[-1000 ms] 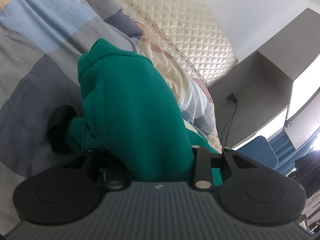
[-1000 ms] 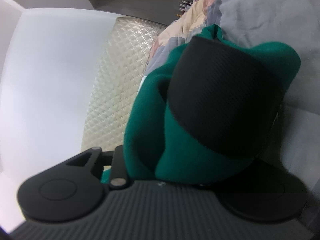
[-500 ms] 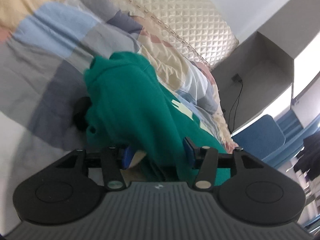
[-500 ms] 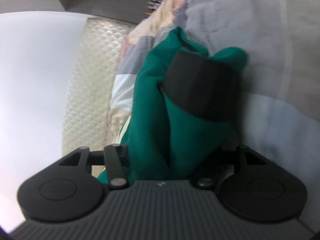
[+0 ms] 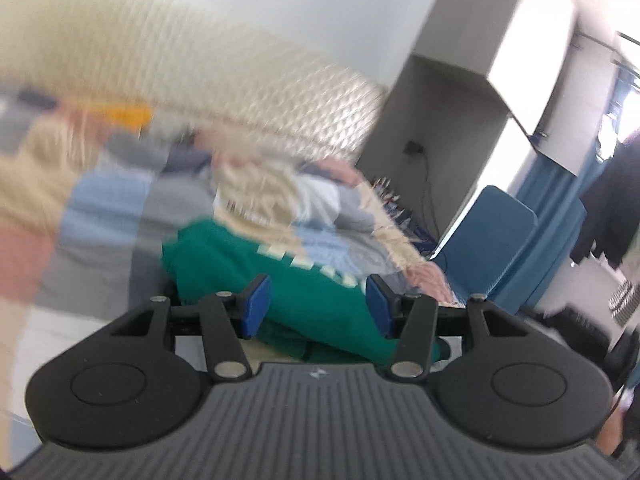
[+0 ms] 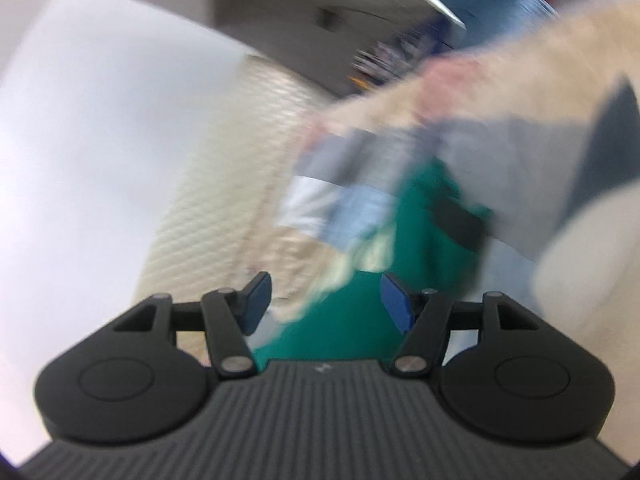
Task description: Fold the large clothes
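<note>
Left gripper (image 5: 316, 308) fingers (image 5: 256, 304) parted and empty above the folded green sweatshirt (image 5: 288, 276) on the patchwork bedspread (image 5: 112, 208)

Left gripper (image 5: 316, 306) jaws apart, right gripper (image 6: 322, 304) opening

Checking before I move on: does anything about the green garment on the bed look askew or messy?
Hard to judge through the motion blur. The green garment lies bunched on the patchwork quilt, a black part showing at its far end. Neither tongs grips it.
</note>
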`<state>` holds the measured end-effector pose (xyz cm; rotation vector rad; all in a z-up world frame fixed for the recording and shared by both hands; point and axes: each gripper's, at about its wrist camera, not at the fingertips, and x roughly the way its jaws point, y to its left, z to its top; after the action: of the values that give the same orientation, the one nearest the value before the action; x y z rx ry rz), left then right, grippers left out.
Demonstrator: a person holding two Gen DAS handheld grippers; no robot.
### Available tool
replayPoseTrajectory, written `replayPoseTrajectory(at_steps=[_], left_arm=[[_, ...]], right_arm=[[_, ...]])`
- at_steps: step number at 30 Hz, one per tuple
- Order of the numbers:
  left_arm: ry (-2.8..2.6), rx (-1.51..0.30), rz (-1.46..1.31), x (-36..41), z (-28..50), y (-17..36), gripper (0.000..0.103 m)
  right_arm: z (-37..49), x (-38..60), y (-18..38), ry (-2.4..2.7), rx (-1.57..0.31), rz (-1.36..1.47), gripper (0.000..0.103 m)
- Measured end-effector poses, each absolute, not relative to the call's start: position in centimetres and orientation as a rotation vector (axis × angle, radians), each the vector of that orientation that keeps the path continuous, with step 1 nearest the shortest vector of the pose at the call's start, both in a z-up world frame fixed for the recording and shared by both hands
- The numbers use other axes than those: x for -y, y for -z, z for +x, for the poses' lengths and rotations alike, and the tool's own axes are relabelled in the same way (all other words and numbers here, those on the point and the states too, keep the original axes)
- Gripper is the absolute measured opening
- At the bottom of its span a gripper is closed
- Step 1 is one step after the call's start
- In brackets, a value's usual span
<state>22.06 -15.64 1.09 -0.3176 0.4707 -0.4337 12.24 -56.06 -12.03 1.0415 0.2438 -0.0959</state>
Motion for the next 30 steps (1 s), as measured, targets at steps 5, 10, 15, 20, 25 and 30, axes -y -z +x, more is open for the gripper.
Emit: replayPoseTrajectory(at_steps=[5,10,15,20,25,30], left_arm=[[0.443,-0.377,-0.249,14.4,14.8,-7.6,0.059],[0.435,-0.303,-0.168,13.1,7.8,-11.0,0.059],[0.422,-0.288,-0.132,11.4,2.9,-11.1,0.065],[0.413,-0.278,-0.109,9.4,-0.5,-8.7,0.071],[0.401,-0.283,-0.11,8.4,-1.8,-5.1,0.077],[0.372,-0.299,-0.087,8.7,-1.5,-1.9,0.089]], right_arm=[[9.3,51.9,2.5,0.016,-0.166,0.864,0.064],[4.5,46.3,-4.4,-0.037,-0.118,0.701,0.064],[0.0,40.8,-7.0,-0.034,-0.114,0.5,0.064],[-3.3,35.8,-6.1,-0.007,-0.124,0.319,0.064],[-4.1,32.8,-1.8,0.021,-0.166,0.228,0.064],[-3.4,30.7,2.3,0.054,-0.196,0.124,0.064]])
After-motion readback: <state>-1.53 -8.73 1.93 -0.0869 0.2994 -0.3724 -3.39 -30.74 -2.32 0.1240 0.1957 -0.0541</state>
